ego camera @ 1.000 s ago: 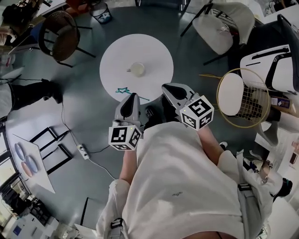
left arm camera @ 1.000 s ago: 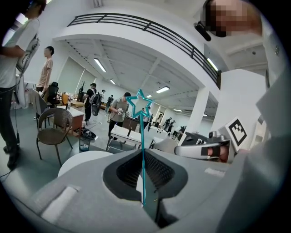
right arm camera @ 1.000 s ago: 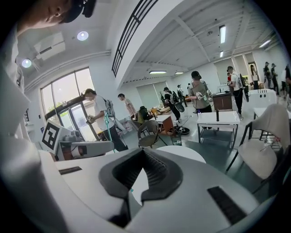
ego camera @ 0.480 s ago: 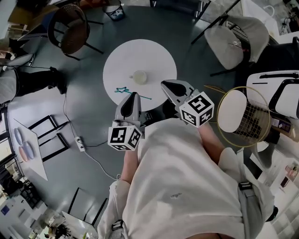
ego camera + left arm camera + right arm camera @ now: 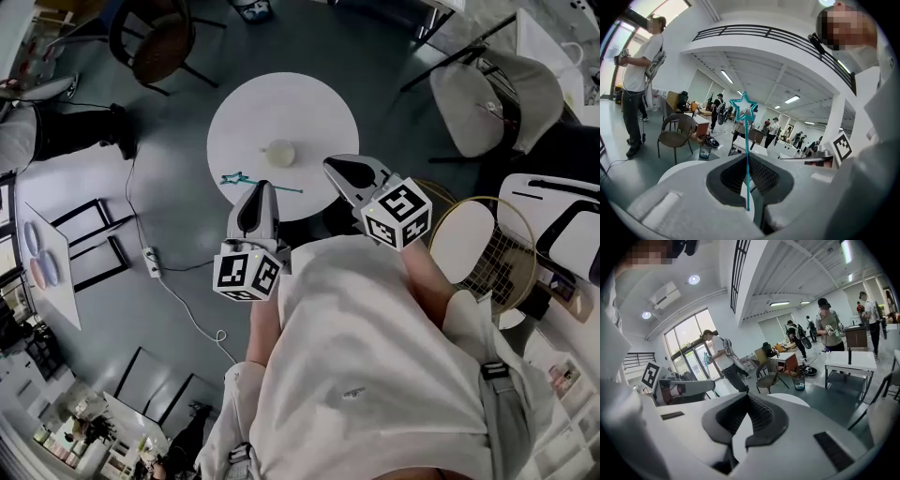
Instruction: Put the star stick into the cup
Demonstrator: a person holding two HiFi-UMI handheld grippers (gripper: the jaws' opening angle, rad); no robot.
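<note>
A large open hall: white ceiling with strip lights, tall windows, a dark grey floor (image 5: 178,122). In the lower half of the head view, the person's white shirt (image 5: 375,375). One round white table (image 5: 314,108) standing in the middle of the floor. Two chairs beyond it: a brown chair (image 5: 161,45) at the far left with one small bin (image 5: 705,150) near it, a white chair (image 5: 502,94) at the far right. One more white seat (image 5: 562,220) at the right edge, and one gold-rimmed round stand (image 5: 464,234) with netting, close by the person's right arm. At the left edge, a bystander's dark trouser legs (image 5: 66,141), one white board (image 5: 61,281) carrying oval shapes, and one corded power strip (image 5: 148,261) on the floor. Other people standing far off in both gripper views, too small to count.

Two grippers, side by side at the near side of the table. Right gripper (image 5: 331,165): jaws together and empty, tips over the table's near right part. Left gripper (image 5: 262,187): jaws clamped on the star stick (image 5: 745,136) — pinched crosswise at the tips.

One cup (image 5: 279,153), pale, upright near the table's middle, ahead of the jaw tips and between the two pairs. One star stick, thin and teal, over the table's near left edge and apart from the cup — star end up in the left gripper view, out to the left in the head view.
</note>
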